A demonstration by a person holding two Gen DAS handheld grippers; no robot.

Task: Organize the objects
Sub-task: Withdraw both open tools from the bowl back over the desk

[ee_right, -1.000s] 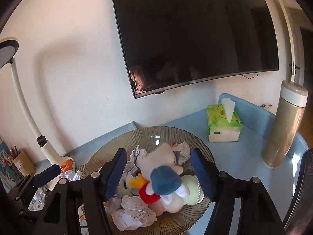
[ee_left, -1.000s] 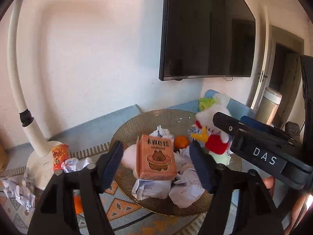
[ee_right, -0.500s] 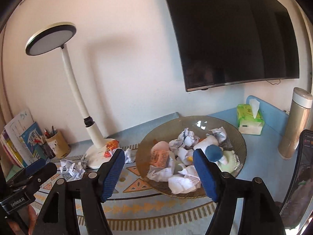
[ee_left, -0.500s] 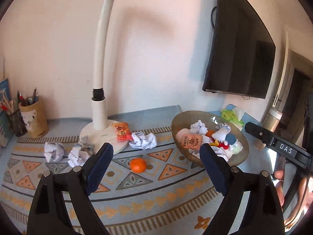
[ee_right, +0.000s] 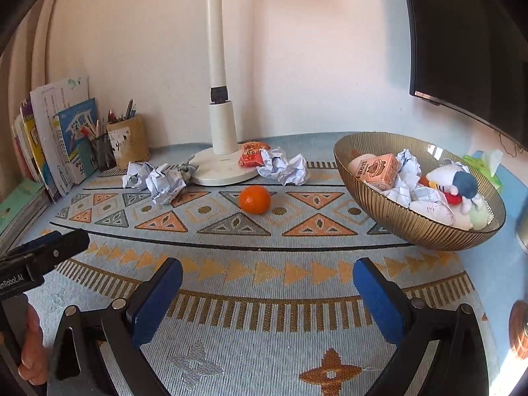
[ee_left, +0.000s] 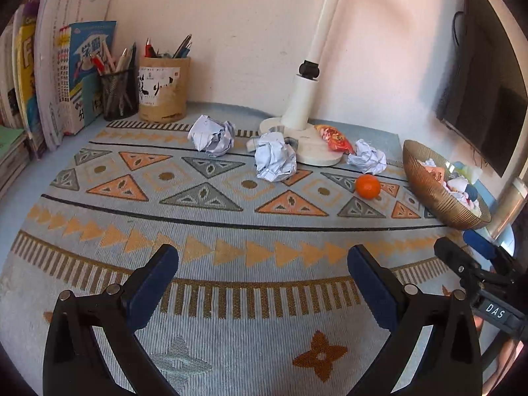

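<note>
An orange lies on the patterned mat; it also shows in the left wrist view. Crumpled paper balls lie near the lamp base, and show in the right wrist view. A red snack packet leans on the lamp base. A brown ribbed bowl at the right holds a pink carton, a plush toy and paper balls. My left gripper and right gripper are both open and empty, low over the mat's near edge.
A white desk lamp stands at the back. Pen holders and books stand at the back left. A TV hangs on the right wall. A green tissue pack lies behind the bowl.
Both grippers have pulled back from the bowl toward the mat's near edge and turned left. The pink carton and plush toy stay in the bowl.
</note>
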